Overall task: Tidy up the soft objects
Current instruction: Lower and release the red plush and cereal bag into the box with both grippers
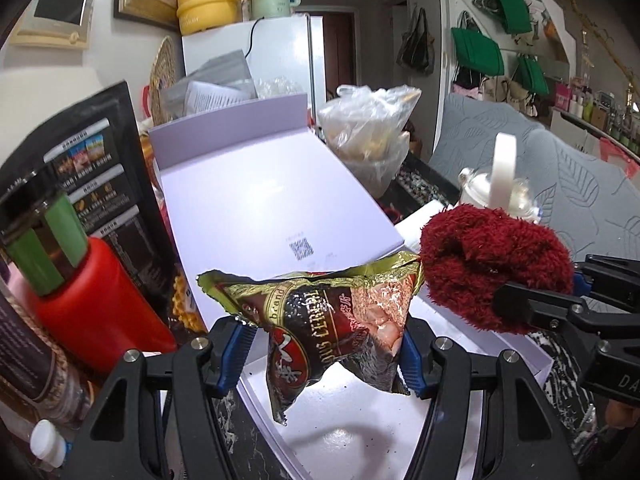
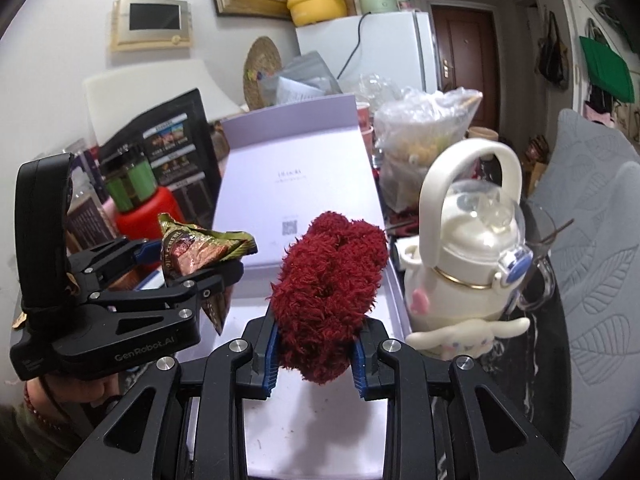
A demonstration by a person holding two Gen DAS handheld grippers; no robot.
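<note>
We see the left gripper [image 1: 324, 354] jaws gripping a cereal packet [image 1: 320, 320]; at its 2 o'clock, the right gripper [image 2: 316, 364] jaws clamp a red fluffy sock [image 2: 328, 292].

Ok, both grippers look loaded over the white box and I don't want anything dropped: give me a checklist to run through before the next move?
1. Left gripper clamped on the cereal packet: ok.
2. Right gripper clamped on the red fluffy item: ok.
3. Both items above the open white box: ok.
4. Box floor bare below them: ok, as far as visible.
5. Packet and fluffy item apart: cannot tell; they look close in the left wrist view.
6. White bottle outside the box, beside it: ok.
</note>
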